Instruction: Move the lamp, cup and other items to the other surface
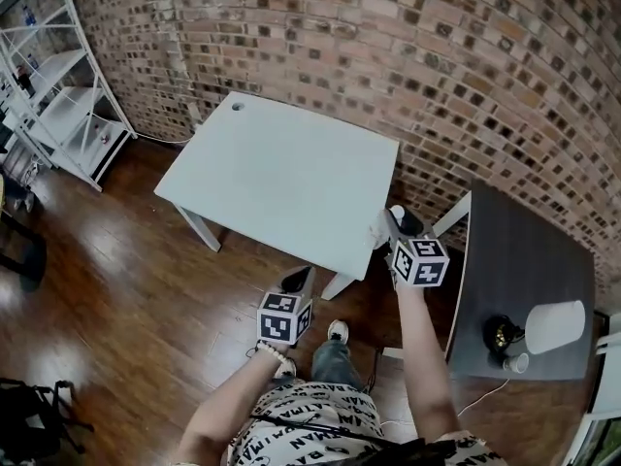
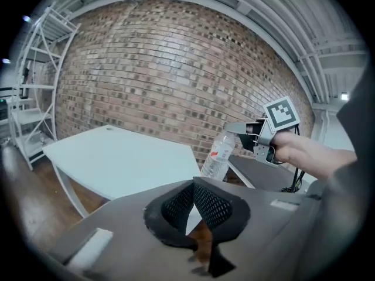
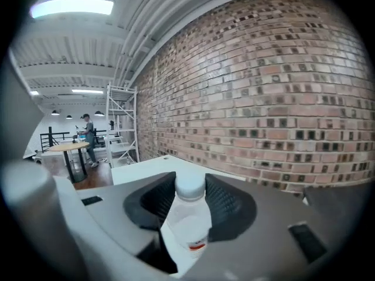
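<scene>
Bottle of clear plastic, clamped near its white cap by the right gripper, hangs in the air off the white table's near corner. The left gripper is pinched together on nothing. Beyond, to the right, lamp and cup stand on the dark table.

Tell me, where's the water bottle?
The clear plastic water bottle is clamped by the right gripper, beside the white table's near-right corner in the head view.
</scene>
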Demonstrator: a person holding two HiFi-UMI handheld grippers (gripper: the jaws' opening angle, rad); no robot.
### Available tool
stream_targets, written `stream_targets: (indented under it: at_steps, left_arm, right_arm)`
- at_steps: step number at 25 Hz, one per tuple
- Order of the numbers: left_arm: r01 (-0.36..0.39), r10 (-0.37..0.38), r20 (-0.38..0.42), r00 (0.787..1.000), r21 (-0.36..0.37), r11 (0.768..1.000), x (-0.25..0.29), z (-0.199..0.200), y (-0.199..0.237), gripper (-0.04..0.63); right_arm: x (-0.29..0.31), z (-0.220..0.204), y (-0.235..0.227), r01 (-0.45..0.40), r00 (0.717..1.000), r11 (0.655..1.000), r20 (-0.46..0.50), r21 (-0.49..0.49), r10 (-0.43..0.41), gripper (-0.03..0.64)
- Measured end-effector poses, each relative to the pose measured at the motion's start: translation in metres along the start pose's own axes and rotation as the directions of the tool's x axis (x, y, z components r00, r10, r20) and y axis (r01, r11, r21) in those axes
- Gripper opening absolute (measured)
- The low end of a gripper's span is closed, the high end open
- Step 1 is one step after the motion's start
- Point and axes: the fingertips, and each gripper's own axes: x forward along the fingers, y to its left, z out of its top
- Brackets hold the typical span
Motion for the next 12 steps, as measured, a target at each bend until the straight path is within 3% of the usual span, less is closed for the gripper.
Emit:
stream_targets:
  at_steps: [6, 12]
  left_arm:
    - [-0.137, 0.141, 0.051, 0.989, -0.076, 0.988, -0.03, 0.0, 0.06, 0.0]
    - [-0.211, 0.222, 0.076, 0.972, -0.133, 0.968, -0.024, 0.013, 0.092, 0.0]
  right_arm:
    - [0.054, 0.01, 0.069, -0.15, 0.989, 0.988, -0.015, -0.041, 0.15, 0.153]
    - [0.103, 0.017, 0.127, -0.292, 0.956, 0.953, -0.038, -0.082, 0.29, 0.153]
